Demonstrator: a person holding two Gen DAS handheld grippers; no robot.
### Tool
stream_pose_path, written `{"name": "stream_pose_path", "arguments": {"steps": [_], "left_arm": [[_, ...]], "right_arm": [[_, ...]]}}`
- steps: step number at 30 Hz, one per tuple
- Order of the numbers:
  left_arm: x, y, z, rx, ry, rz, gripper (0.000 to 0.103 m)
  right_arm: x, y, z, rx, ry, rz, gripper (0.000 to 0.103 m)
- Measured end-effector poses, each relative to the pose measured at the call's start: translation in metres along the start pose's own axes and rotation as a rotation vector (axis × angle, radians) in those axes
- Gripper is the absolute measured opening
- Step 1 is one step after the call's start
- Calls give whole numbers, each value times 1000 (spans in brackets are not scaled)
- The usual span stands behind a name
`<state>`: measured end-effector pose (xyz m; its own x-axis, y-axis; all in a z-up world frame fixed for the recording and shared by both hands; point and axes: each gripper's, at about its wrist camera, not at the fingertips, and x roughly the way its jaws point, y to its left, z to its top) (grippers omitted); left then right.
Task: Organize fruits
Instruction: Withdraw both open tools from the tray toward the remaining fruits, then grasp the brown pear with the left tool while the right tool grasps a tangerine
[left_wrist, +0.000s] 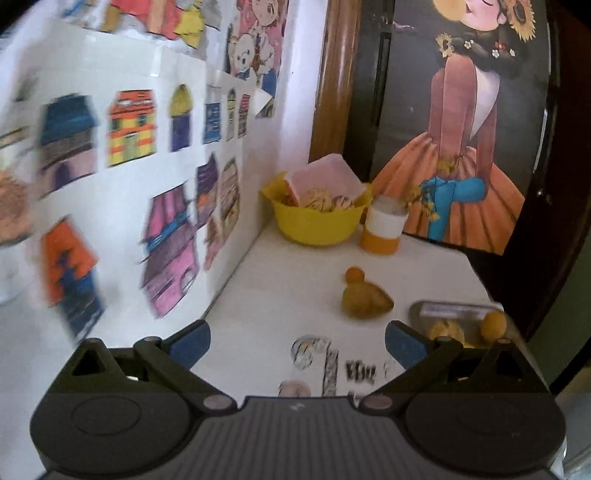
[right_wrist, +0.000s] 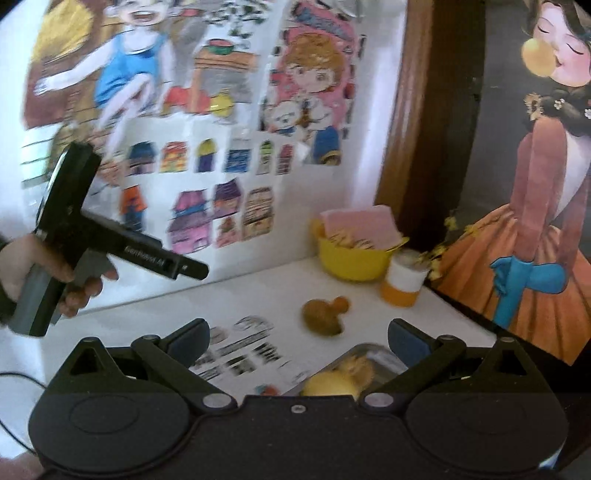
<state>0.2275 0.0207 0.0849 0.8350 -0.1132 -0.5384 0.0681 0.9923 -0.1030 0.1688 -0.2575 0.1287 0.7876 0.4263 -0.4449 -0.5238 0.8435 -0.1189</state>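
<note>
White tabletop (right_wrist: 258, 291) under both claws, left claw (left_wrist: 297, 345) and right claw (right_wrist: 299, 341) spread, empty; writing unreadable.

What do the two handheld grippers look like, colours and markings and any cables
Both grippers, left gripper and right gripper, have black linkage arms, round black hubs and blue finger pads. From outside, the left one shows a grey handle, white lettering, a hand. A thin black cable trails nearby.

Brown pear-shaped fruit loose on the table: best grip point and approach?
Grip the brown fruit across its fat body, coming from above with the open left gripper. It lies on its side, tapering toward the right, so the tip would slip. The small orange fruit sits close behind, so close the fingers side to side.
</note>
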Motion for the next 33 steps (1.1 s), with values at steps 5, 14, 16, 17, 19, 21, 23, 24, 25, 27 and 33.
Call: {"name": "stream_pose_path", "arguments": {"steps": [5,14,16,17,19,21,23,24,25,27,33], "left_arm": [[40,-10,6,-19,-10,-30,102],[110,-38,5,92,-66,-86,102],[125,-45,3,126,-56,-105,102],[133,-47,1,137,-49,-111,102],[149,-50,0,147,-35,-130,102],[164,-52,0,137,-15,-147,102],[177,-52,2,122,2,-163,102],[184,-53,2,117,12,-176,102],[189,-54,2,115,17,-185,102],[200,-56,0,117,35,-198,102],[218,-57,-3,110,57,-211,98]], "right_arm": [[41,-35,21,-9,24,-49,102],[170,-101,63,195,182,32,102],[206,-106,61,243,230,65,99],[224,-107,59,260,261,82,95],[254,-106,53,279,309,108,90],[281,-104,47,296,355,126,86],[306,-103,39,310,396,135,79],[316,-103,36,313,416,139,78],[327,-102,33,315,432,141,75],[341,-102,28,323,449,133,67],[368,-101,19,328,473,147,52]]}}
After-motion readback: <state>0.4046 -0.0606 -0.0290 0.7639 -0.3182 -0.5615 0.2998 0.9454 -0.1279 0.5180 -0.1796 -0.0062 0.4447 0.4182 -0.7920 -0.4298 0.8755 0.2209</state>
